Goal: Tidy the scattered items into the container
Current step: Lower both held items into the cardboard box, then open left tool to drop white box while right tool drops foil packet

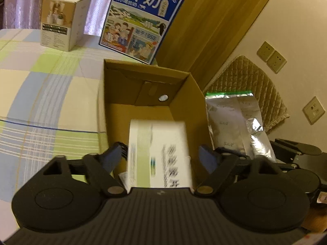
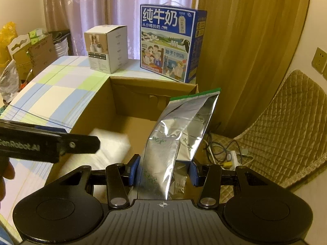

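Left fingers [image 1: 113, 157] spread, clear of white box [image 1: 159, 153] over carton [image 1: 147, 85]; right gripper [image 2: 162, 172] clamps foil bag [image 2: 175, 140], right.

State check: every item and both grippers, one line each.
Cardboard box: open-topped, upright.
White carton: blurred, over the cardboard box, between open fingers, clear of both pads.
Left gripper: open.
Silver foil pouch: held upright, crumpled, not in the box yet.
Right gripper: shut on the pouch.
Milk case: upright, closed.
Small white box: upright, closed.
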A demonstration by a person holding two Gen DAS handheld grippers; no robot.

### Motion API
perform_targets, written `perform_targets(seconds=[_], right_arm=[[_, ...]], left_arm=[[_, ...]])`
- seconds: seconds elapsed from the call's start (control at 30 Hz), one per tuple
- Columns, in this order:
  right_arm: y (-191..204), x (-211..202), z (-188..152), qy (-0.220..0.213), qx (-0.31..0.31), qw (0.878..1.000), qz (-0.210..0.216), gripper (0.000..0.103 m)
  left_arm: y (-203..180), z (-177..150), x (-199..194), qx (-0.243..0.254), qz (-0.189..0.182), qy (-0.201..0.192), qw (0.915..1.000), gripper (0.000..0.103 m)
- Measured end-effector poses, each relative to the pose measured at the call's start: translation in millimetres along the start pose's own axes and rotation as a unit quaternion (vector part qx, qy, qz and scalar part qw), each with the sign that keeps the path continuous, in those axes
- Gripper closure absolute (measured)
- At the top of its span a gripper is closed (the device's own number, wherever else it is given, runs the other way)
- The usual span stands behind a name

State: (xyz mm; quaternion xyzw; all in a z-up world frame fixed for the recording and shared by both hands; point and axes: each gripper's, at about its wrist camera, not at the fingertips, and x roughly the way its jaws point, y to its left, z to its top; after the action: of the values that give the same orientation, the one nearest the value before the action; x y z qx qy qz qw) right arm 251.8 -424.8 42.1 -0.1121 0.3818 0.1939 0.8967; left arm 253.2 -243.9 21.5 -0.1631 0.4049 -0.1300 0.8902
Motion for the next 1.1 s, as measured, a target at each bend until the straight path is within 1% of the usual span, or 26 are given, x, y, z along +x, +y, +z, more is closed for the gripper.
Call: perform_targets(seconds=[0.4, 0.67, 0.97, 1.07, 1.1], right_arm=[[7.2, 6.6, 0.6, 0.000, 0.002, 1.000, 0.008, 0.058], [10.2, 8.9, 8.1, -0.003, -0.003, 1.000, 0.008, 0.058], [25.7, 21.2, 25.8, -0.010, -0.021, 1.000, 0.017, 0.058], [31.6, 26.4, 33.5, -0.023, -0.027, 0.999, 0.023, 0.057], [32.6, 27.3, 36.1, -0.029, -0.026, 0.999, 0.028, 0.054]], left_arm=[[17.7, 0.1, -15.1, -0.009, 0.015, -0.013, 0.9998, 0.023], [26.8, -1.8, -19.3, -0.014, 0.024, -0.016, 0.9995, 0.023], [37.9, -3.8, -24.0, -0.012, 0.035, -0.019, 0.9991, 0.023], [42.6, -4.1, -25.9, -0.013, 0.039, -0.021, 0.9989, 0.022], [44.6, -4.3, -26.7, -0.014, 0.041, -0.021, 0.9989, 0.022]])
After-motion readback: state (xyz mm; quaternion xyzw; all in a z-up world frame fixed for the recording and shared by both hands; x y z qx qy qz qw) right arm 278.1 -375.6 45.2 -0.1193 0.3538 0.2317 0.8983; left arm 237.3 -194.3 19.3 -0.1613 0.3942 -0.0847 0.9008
